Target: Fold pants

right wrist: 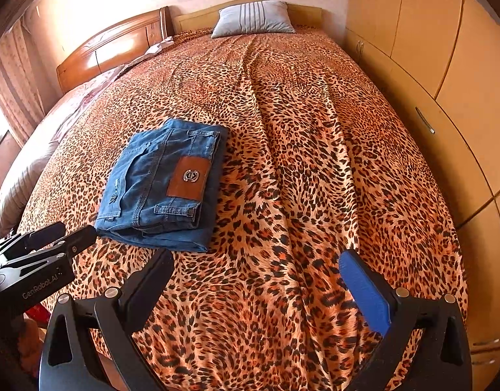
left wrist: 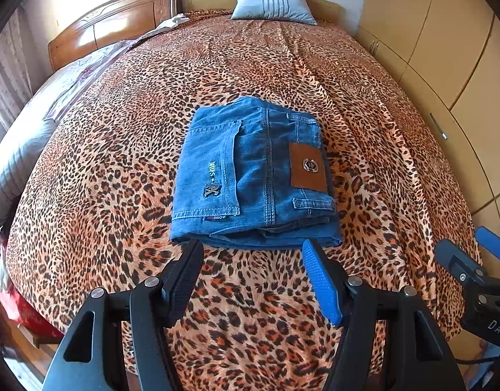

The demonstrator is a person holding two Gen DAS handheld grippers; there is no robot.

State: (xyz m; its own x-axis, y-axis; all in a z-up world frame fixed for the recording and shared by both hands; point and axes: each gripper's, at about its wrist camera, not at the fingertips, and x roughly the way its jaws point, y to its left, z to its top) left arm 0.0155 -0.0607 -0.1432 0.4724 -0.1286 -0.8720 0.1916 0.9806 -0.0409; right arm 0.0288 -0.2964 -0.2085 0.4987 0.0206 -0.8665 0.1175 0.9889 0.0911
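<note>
Blue jeans (left wrist: 253,172) lie folded into a compact stack on the leopard-print bedspread (left wrist: 119,130), with a back pocket and a brown leather patch (left wrist: 308,166) on top. They also show in the right wrist view (right wrist: 162,185), left of centre. My left gripper (left wrist: 251,247) is open and empty, its fingertips just short of the near edge of the jeans. My right gripper (right wrist: 258,260) is open and empty over bare bedspread (right wrist: 315,163), to the right of the jeans. Each gripper shows at the edge of the other's view.
A grey striped pillow (left wrist: 273,4) lies at the head of the bed. A wooden headboard (left wrist: 113,29) and grey bedding (left wrist: 22,150) are at the left. Beige wardrobe doors (right wrist: 445,65) run close along the right side.
</note>
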